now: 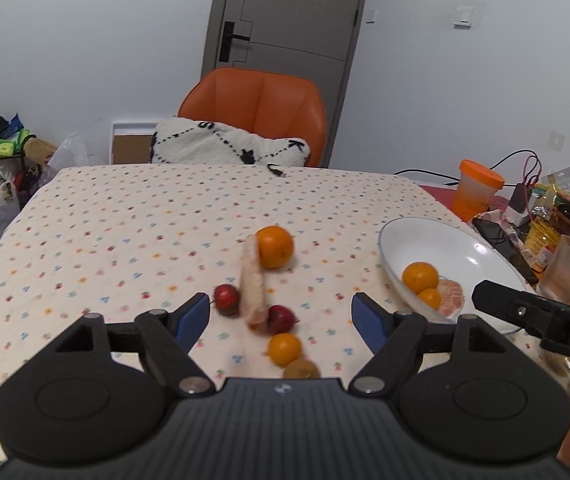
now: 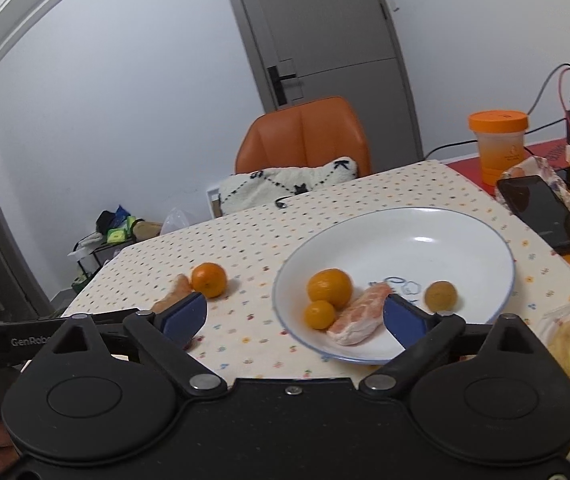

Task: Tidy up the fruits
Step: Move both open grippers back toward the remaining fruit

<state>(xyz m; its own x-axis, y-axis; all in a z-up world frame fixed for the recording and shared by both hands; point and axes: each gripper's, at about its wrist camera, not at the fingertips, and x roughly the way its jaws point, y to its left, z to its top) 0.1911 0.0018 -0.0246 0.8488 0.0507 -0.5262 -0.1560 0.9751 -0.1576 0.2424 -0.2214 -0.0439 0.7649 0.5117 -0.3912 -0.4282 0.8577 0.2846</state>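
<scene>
At a table (image 1: 125, 216) draped in a dotted cloth, we hold both grippers spread wide and empty above the fruit. Our left gripper (image 1: 281, 316) hangs over a loose line of fruit on the cloth: a large orange (image 1: 275, 246) farthest out, a pale peeled citrus segment (image 1: 253, 286) touching its left side and running back toward us, a red fruit (image 1: 227, 299) on one side of that segment and a second red fruit (image 1: 281, 319) on the other, then a small orange (image 1: 284, 349) and, touching it, a brownish kiwi-like fruit (image 1: 302, 369) partly hidden by the gripper body. Our right gripper (image 2: 295, 316) hovers at the near rim of a white plate (image 2: 425, 232) with a thin blue edge, its right finger (image 2: 403, 318) over the plate and its left finger (image 2: 185, 314) over the bare cloth. In the plate lie a big orange (image 2: 330, 288) and a small one (image 2: 319, 314), touching each other, a peeled pink segment (image 2: 361, 314) just beside them, and a brown round fruit (image 2: 440, 295) a little apart to the right. An orange-lidded cup (image 2: 497, 140) and a dark phone (image 2: 541, 208) sit beyond the plate, and an orange chair (image 1: 257, 112) with a white cushion (image 1: 225, 146) stands at the far side.
</scene>
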